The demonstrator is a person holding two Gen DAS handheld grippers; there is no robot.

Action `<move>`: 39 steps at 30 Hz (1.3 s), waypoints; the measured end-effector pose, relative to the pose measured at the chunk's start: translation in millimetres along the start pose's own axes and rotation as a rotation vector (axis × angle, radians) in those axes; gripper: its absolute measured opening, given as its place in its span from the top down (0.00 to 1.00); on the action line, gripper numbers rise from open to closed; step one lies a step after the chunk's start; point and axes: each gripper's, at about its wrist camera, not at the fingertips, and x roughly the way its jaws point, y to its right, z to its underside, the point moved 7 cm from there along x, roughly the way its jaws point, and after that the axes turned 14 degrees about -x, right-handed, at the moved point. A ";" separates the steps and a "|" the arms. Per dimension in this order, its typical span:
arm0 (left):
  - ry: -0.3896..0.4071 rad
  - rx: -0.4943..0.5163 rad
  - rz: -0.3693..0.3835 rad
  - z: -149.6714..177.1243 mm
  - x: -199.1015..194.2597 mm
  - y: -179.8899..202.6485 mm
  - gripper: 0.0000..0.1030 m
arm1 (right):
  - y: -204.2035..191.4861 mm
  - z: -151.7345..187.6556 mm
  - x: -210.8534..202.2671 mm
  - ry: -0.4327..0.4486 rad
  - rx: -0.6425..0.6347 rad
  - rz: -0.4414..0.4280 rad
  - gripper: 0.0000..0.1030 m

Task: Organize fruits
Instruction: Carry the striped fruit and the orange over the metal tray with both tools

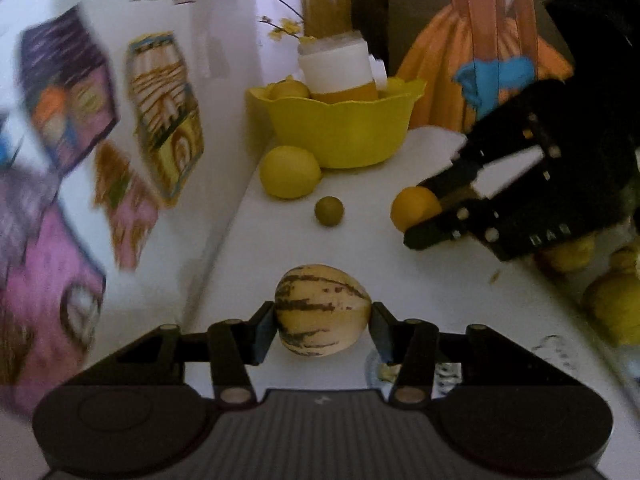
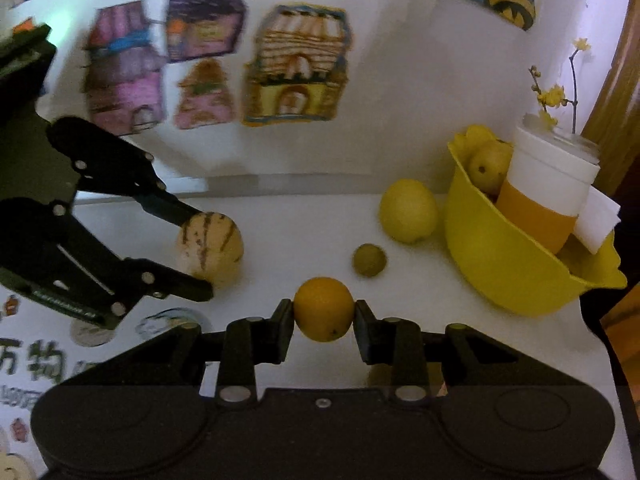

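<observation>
Midway, by the look of it. The left gripper (image 1: 322, 330) is clamped on a striped melon (image 1: 322, 312), the right gripper (image 2: 324, 326) on an orange (image 2: 324, 309). Ahead, a lemon (image 2: 408, 210) and lime (image 2: 369, 260) lie loose beside the bowl (image 2: 500, 264), which already holds perhaps one fruit.
</observation>
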 end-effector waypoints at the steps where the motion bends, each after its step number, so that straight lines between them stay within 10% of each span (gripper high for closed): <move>1: 0.006 -0.028 0.015 3.5 -4.0 -0.8 0.48 | -6.3 0.9 -5.5 0.001 -0.001 -0.001 0.67; 13: 0.047 -0.218 0.113 27.7 -48.8 8.9 0.48 | -46.7 11.4 -67.5 0.017 0.109 0.025 0.67; 39: -0.002 -0.093 0.416 61.7 -98.3 188.5 0.48 | -129.4 165.6 -257.6 0.057 0.279 0.272 0.67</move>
